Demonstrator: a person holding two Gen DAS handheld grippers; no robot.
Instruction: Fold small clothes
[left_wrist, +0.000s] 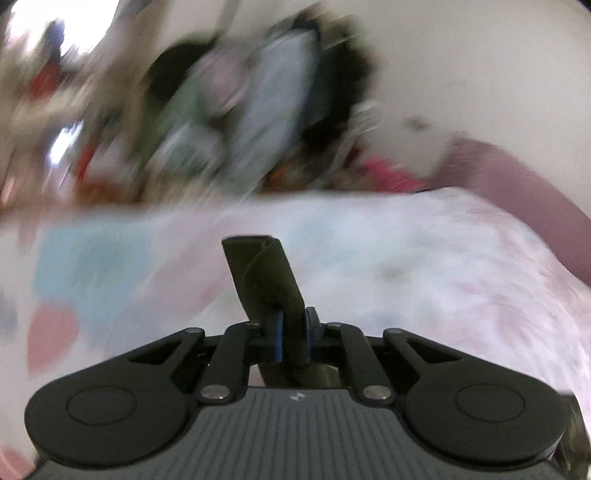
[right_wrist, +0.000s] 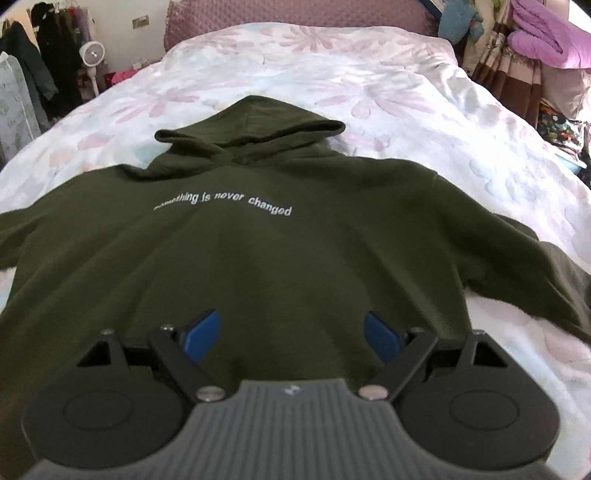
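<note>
A dark olive hoodie (right_wrist: 280, 240) with white lettering lies flat, face up, on the floral bedspread (right_wrist: 369, 74), hood pointing away. My right gripper (right_wrist: 291, 336) is open and empty, hovering over the hoodie's lower front, blue pads spread wide. My left gripper (left_wrist: 293, 339) is shut on a folded edge of the olive hoodie (left_wrist: 264, 277), which sticks up between its blue pads above the bed. The left wrist view is blurred by motion.
A mauve headboard (right_wrist: 295, 14) stands at the far end of the bed. Hanging clothes and a small white fan (right_wrist: 92, 55) are at the left. Curtains and a purple quilt (right_wrist: 543, 37) are at the right. The left wrist view shows a blurred clothes pile (left_wrist: 240, 110).
</note>
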